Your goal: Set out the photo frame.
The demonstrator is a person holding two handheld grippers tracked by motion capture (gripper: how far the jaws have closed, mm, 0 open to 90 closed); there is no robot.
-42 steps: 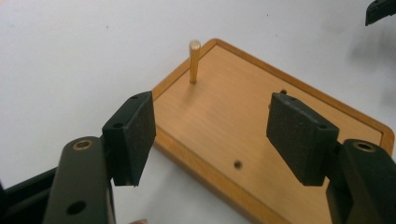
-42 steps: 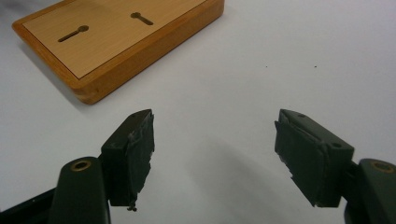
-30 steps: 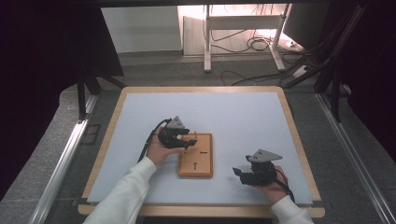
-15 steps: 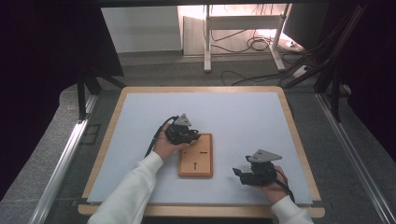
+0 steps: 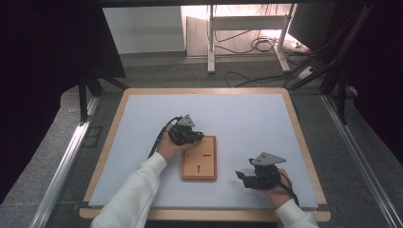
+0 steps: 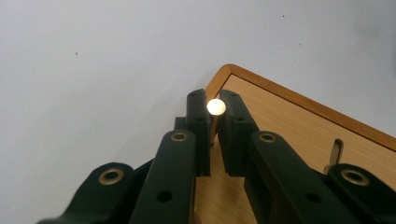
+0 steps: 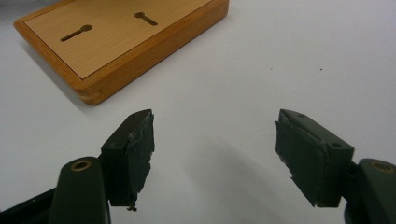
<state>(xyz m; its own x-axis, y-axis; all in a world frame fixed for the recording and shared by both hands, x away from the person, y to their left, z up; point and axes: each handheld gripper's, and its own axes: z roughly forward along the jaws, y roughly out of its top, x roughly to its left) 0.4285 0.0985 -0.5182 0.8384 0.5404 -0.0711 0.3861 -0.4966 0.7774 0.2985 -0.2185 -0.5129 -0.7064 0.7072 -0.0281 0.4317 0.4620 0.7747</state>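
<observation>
L gripper (image 5: pixel 194 137) sits at the wooden board's (image 5: pixel 199 159) 11 o'clock corner – its jaws have just been closing and now pinch a small brass pin (image 6: pixel 216 108) standing upright at that corner. Board lies mid-mat on the white mat (image 5: pixel 142 142), two keyhole slots in its face. R gripper (image 5: pixel 243 176) at the board's 4 o'clock, apart from it – jaws wide, nothing between.

Bright, even overhead light on the table; dark surroundings, soft shadows.
</observation>
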